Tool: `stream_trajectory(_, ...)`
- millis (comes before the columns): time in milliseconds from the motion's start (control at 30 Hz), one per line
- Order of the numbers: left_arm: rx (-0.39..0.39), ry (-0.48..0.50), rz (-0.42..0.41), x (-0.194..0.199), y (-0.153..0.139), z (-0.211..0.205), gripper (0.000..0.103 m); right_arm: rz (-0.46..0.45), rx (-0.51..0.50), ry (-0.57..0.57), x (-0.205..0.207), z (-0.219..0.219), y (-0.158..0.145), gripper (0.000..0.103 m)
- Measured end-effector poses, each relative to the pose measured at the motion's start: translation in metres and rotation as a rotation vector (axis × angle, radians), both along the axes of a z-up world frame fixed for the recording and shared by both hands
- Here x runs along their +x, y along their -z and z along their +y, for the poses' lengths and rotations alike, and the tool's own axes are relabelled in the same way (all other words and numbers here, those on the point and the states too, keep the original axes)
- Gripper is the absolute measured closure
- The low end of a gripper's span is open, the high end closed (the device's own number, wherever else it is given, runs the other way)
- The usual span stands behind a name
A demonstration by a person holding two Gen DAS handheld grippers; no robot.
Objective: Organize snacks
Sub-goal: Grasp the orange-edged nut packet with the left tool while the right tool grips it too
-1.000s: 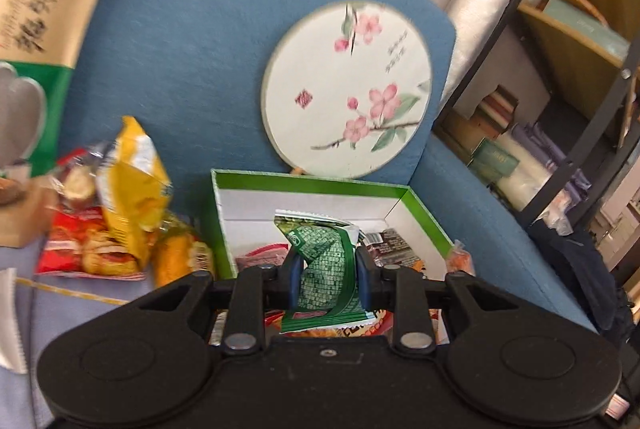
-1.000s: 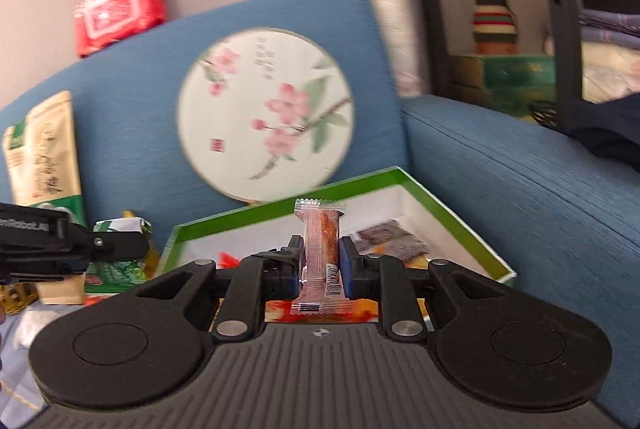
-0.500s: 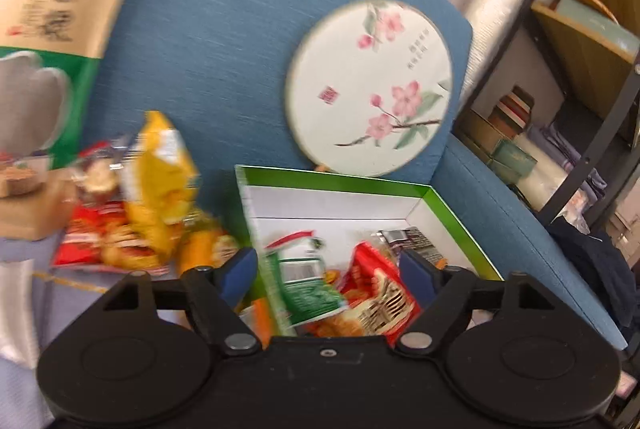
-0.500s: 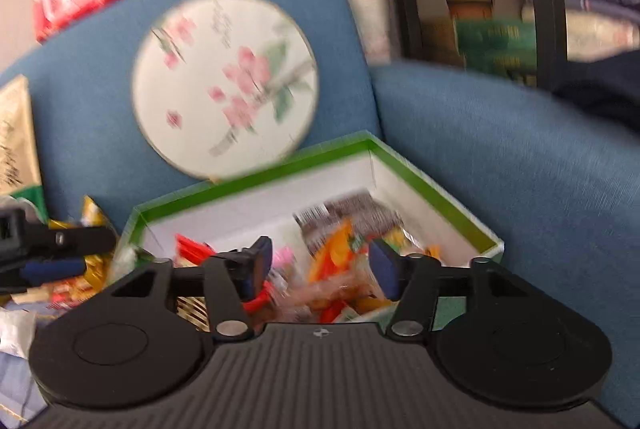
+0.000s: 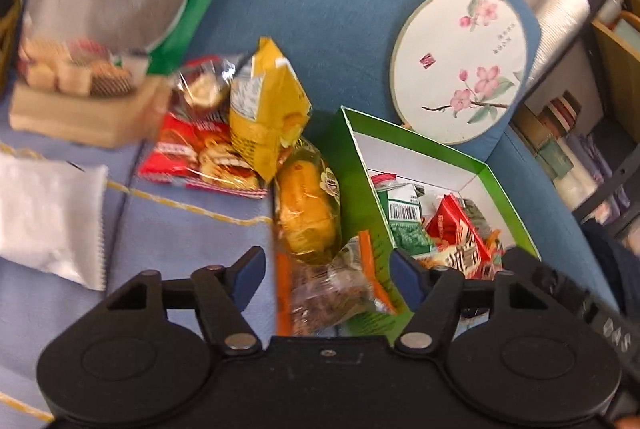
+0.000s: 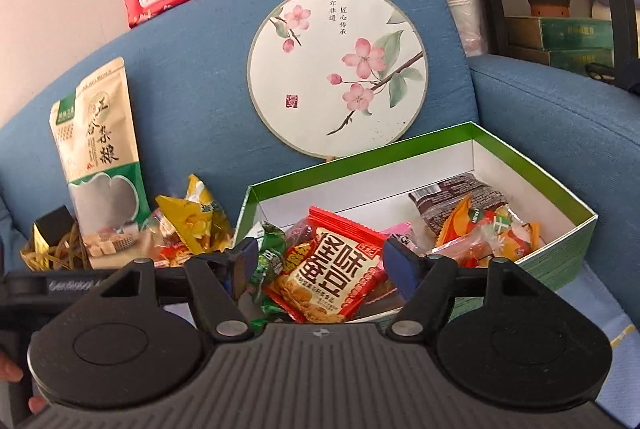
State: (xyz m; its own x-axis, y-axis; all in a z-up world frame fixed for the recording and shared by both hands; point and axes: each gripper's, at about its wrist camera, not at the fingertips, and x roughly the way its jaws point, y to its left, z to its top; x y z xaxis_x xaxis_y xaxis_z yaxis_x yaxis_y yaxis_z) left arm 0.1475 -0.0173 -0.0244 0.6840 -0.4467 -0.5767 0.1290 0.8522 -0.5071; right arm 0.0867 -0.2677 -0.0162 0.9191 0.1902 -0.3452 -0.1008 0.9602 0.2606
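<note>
Both of my grippers stand wide open with nothing held. My left gripper (image 5: 327, 279) has its jaws spread over the near corner of the green snack box (image 5: 362, 189); its jaws opened within the last second and the green packet (image 5: 406, 225) now lies in the box, at about one o'clock from the fingers. A clear packet with orange edges (image 5: 328, 293) lies between the fingers (image 5: 250, 275), untouched. At eleven o'clock a yellow packet (image 5: 266, 113) leans on a red one (image 5: 196, 159). My right gripper (image 6: 320, 271) has just been opening too; a red bean-snack packet (image 6: 336, 269) lies in the box (image 6: 560, 189) between its pads, not gripped. At twelve o'clock a round blossom fan (image 6: 338, 69) leans against the blue sofa back (image 6: 200, 69).
</note>
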Motion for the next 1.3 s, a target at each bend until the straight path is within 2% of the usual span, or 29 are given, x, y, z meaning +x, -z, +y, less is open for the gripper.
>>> stream_trajectory(67, -0.016, 0.001, 0.018, 0.007, 0.005, -0.005, 0.0, 0.002, 0.002, 0.001, 0.0, -0.001, 0.001, 0.0)
stream_trajectory(167, -0.033, -0.01, 0.002, 0.012, 0.008, -0.006, 0.0, 0.005, 0.01, -0.007, 0.0, -0.001, 0.001, 0.0)
stream_trajectory(200, -0.052, -0.008, 0.008, 0.013, 0.009, -0.003, 0.013, 0.005, 0.011, -0.011, 0.0, -0.001, 0.0, 0.0)
stream_trajectory(233, -0.052, 0.008, 0.033, 0.015, 0.011, -0.002, 0.071, 0.005, 0.011, -0.014, 0.0, 0.0, 0.0, 0.0)
stream_trajectory(267, -0.023, 0.028, 0.053, 0.016, 0.015, -0.003, 0.077, 0.007, 0.012, -0.019, 0.0, 0.0, 0.001, 0.0)
stream_trajectory(400, -0.031, 0.085, 0.033, 0.001, 0.018, 0.002, 0.077, 0.01, 0.005, -0.038, -0.001, 0.004, 0.001, 0.0)
stream_trajectory(600, 0.063, 0.22, -0.005, -0.05, 0.01, 0.004, 0.076, 0.021, -0.009, -0.077, -0.002, 0.009, 0.0, 0.0)
stream_trajectory(633, 0.075, 0.227, -0.01, -0.06, 0.009, 0.007, 0.073, 0.023, -0.011, -0.09, -0.002, 0.011, 0.0, 0.0)
stream_trajectory(700, 0.072, 0.204, -0.022, -0.076, 0.008, 0.016, 0.053, 0.031, -0.005, -0.123, -0.004, 0.015, -0.001, 0.0)
stream_trajectory(733, 0.059, 0.184, -0.021, -0.082, 0.009, 0.023, 0.037, 0.037, 0.004, -0.143, -0.006, 0.017, -0.001, 0.0)
stream_trajectory(767, 0.036, 0.166, -0.015, -0.084, 0.01, 0.028, 0.029, 0.045, 0.022, -0.16, -0.008, 0.019, -0.001, 0.0)
stream_trajectory(867, -0.072, 0.133, 0.016, -0.083, 0.017, 0.045, 0.024, 0.079, 0.08, -0.219, -0.02, 0.024, 0.007, 0.0)
stream_trajectory(967, -0.18, 0.094, 0.03, -0.082, 0.028, 0.06, 0.023, 0.12, 0.074, -0.29, -0.03, 0.035, 0.018, 0.0)
stream_trajectory(1067, -0.216, 0.104, 0.078, -0.08, 0.036, 0.067, 0.022, 0.186, 0.082, -0.393, -0.038, 0.045, 0.031, 0.0)
stream_trajectory(1167, -0.24, 0.121, 0.096, -0.078, 0.038, 0.072, 0.021, 0.254, 0.089, -0.446, -0.041, 0.054, 0.042, 0.0)
stream_trajectory(1300, -0.335, 0.172, 0.148, -0.076, 0.046, 0.076, 0.007, 0.262, 0.046, -0.481, -0.044, 0.063, 0.043, 0.0)
